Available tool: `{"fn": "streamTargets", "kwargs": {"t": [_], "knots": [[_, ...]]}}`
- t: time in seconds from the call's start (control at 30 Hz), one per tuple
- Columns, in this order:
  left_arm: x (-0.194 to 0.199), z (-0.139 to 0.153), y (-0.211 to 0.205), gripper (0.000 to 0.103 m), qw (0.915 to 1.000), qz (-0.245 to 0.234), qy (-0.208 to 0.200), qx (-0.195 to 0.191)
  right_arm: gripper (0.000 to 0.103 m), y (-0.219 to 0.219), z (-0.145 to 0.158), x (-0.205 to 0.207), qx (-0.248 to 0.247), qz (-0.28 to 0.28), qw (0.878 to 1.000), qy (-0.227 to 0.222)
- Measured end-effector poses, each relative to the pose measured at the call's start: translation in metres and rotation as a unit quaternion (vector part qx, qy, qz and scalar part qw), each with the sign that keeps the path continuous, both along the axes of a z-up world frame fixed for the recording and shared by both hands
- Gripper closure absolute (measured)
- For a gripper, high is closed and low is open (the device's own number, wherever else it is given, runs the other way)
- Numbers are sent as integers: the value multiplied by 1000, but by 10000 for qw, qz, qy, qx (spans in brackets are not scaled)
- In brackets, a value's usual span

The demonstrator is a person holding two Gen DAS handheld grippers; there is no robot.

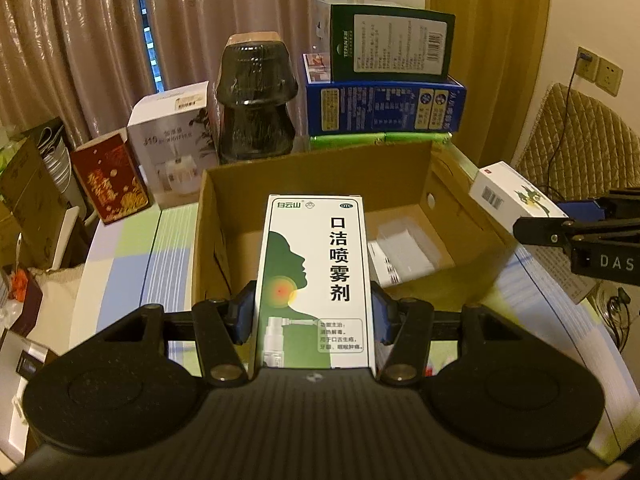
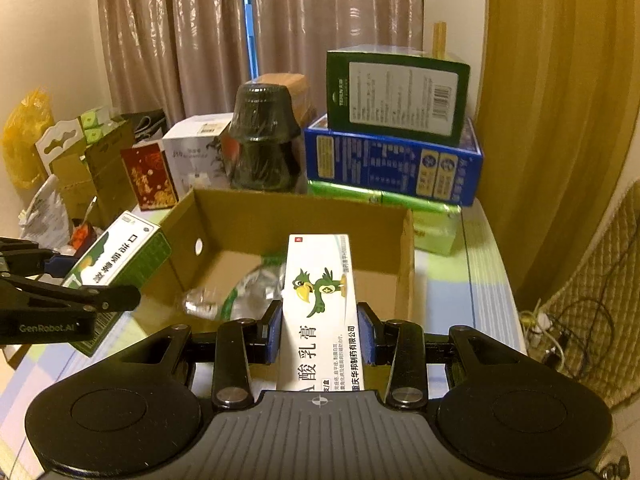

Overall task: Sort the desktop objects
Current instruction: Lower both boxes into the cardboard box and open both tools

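**Two medicine boxes held over the carton**

Left gripper [image 1: 314,312] clamps the green-and-white throat spray box [image 1: 316,280] at frame centre; right gripper [image 2: 318,336] clamps the parrot-printed ointment box [image 2: 320,300]. Both point toward the open cardboard carton [image 1: 320,168] behind, likely for dropping in.

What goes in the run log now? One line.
left gripper: holds green-white spray box | right gripper: holds white parrot-print box | both over open cardboard box

Left gripper [image 1: 314,312] clamps the green-and-white spray box [image 1: 316,280] upright over the open cardboard box [image 1: 320,168]; right gripper [image 1: 560,222] grips a white carton [image 1: 508,194] alongside.
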State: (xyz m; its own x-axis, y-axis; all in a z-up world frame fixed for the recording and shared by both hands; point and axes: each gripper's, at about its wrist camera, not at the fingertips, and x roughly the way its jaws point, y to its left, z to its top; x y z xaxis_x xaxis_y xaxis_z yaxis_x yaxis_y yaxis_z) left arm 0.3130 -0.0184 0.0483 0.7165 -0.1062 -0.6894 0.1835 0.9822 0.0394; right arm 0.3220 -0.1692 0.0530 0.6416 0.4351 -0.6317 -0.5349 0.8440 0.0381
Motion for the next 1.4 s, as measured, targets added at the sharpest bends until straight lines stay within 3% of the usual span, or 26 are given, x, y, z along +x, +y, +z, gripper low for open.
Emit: {"fn": "streamTargets", "kwargs": {"t": [0.37, 0.73, 0.77, 0.83, 1.13, 1.4], "knots": [[65, -3, 1, 53, 9999, -25, 32, -97, 68, 30, -13, 63, 31, -48, 9997, 230], [104, -30, 3, 52, 9998, -3, 92, -190, 67, 48, -36, 99, 255, -175, 9986, 436], [106, -32, 4, 52, 9997, 14, 51, -242, 66, 50, -37, 102, 357, -119, 9984, 433], [110, -36, 8, 42, 9992, 154, -37, -372, 39, 50, -38, 104, 447, -118, 9980, 422], [97, -36, 22, 42, 9986, 232, -40, -478, 38, 33, -48, 90, 361, -265, 9980, 436], [55, -30, 36, 39, 9975, 378, 43, -592, 36, 10, -38, 48, 483, -329, 9970, 508]]}}
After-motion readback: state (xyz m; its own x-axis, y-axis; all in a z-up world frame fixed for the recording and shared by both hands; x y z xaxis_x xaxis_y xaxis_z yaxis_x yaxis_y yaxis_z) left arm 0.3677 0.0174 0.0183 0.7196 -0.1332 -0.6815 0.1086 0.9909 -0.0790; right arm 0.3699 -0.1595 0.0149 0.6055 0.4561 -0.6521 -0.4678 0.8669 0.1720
